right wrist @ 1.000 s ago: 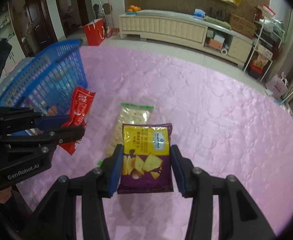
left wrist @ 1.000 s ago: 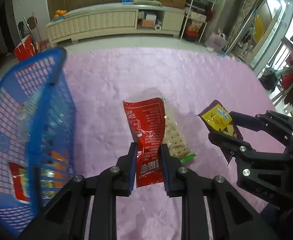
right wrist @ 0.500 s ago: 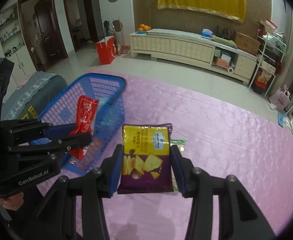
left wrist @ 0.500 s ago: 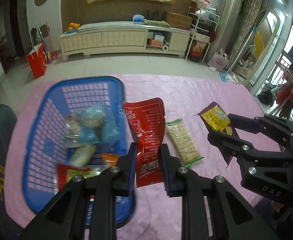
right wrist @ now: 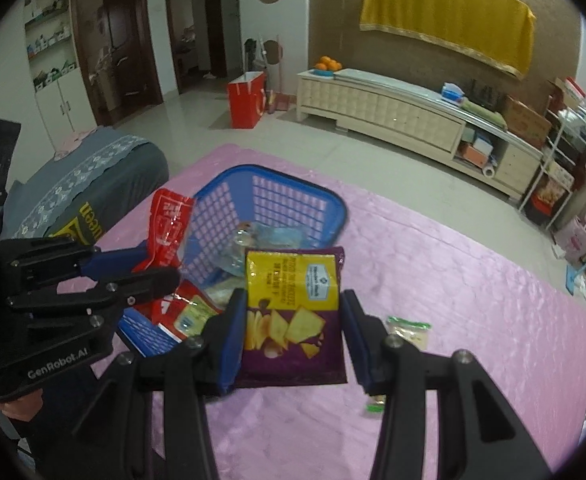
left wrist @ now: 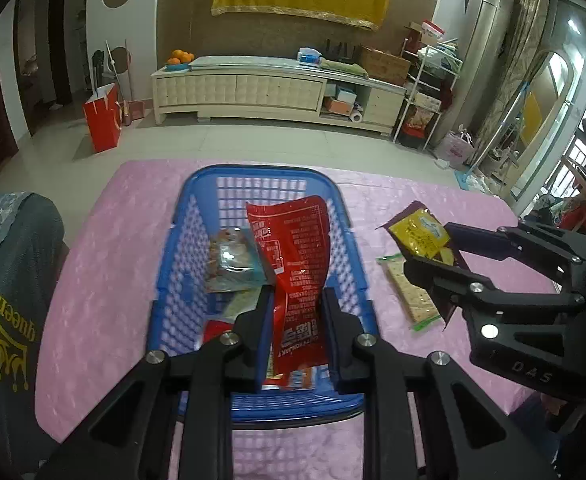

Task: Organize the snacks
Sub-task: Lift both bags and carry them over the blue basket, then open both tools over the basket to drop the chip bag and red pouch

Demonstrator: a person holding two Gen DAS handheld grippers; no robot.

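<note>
Crinkly foil packets, one pinched in each gripper, hang over and beside the blue plastic lattice basket (left wrist: 355, 240) on the pink quilted tabletop (left wrist: 105, 248).
The left gripper (left wrist: 297, 332) clamps the low end of the red foil snack packet (left wrist: 293, 256) above the basket; the right gripper (right wrist: 293, 340) grips the yellow-and-purple crisp bag (right wrist: 293, 312) by its sides, just beside the near rim. Both look light, limp and slippery, with breakable contents, so an edge seam seems the safest hold. A clear-wrapped cracker pack (left wrist: 411, 292) lies on the cloth, partly hidden by the right fingers (left wrist: 433, 276). Snacks already in the basket are overlapped and hard to identify.
</note>
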